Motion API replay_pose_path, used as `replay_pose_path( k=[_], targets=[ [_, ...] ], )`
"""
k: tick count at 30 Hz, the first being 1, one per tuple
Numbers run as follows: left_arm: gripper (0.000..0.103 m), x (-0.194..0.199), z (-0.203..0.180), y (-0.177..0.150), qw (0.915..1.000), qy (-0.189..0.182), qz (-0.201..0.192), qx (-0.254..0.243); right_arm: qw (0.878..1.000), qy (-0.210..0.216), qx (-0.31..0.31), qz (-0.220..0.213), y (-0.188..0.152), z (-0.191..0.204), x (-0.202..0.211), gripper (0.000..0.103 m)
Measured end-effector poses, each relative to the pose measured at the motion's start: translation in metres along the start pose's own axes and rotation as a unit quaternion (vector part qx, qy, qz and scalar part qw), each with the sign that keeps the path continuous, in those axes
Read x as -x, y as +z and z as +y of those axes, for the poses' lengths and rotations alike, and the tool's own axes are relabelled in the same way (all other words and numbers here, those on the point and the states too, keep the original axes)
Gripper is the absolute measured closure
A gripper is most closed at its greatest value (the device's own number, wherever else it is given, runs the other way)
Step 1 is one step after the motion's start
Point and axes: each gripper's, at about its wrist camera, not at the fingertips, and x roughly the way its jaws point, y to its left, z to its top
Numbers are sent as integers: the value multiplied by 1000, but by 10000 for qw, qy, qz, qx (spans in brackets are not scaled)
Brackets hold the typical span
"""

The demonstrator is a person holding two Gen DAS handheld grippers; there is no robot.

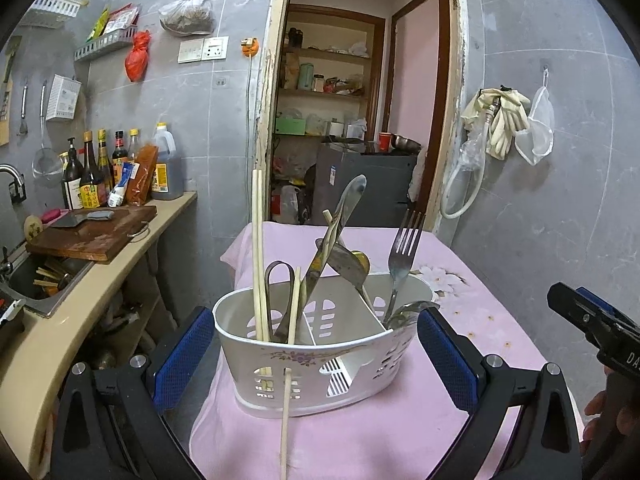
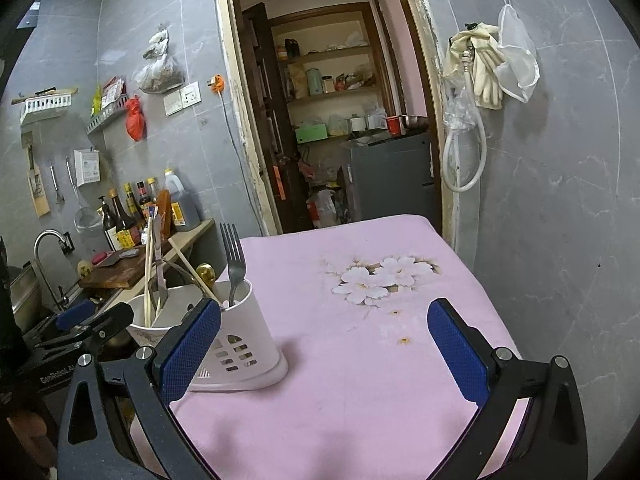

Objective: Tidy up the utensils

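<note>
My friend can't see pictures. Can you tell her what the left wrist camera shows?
A white utensil holder full of chopsticks, knives and a fork stands on a pink tablecloth, between the open left gripper jaws. One loose chopstick leans against its front.

White lettering "GenRobot.AI" reads on the left gripper (image 2: pixel 76 328) body at 8 o'clock in the right wrist view; partial "DA" on the right gripper (image 1: pixel 592 320) at 3 o'clock in the left; bottle labels (image 1: pixel 90 196) illegible.

The caddy (image 1: pixel 316 344) sits on the counter (image 1: pixel 460 320) near its left edge; a fork (image 1: pixel 404 256) stands in its right compartment, chopsticks (image 1: pixel 258 248) in its left.
</note>
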Motion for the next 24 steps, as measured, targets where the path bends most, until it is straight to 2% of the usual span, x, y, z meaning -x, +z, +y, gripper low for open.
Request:
replay_pose_path(
  k=[24],
  targets=[
    [1,0,3,1,10000,42,23,6,10000,3,63,33,-4,6,-3,1]
  ],
)
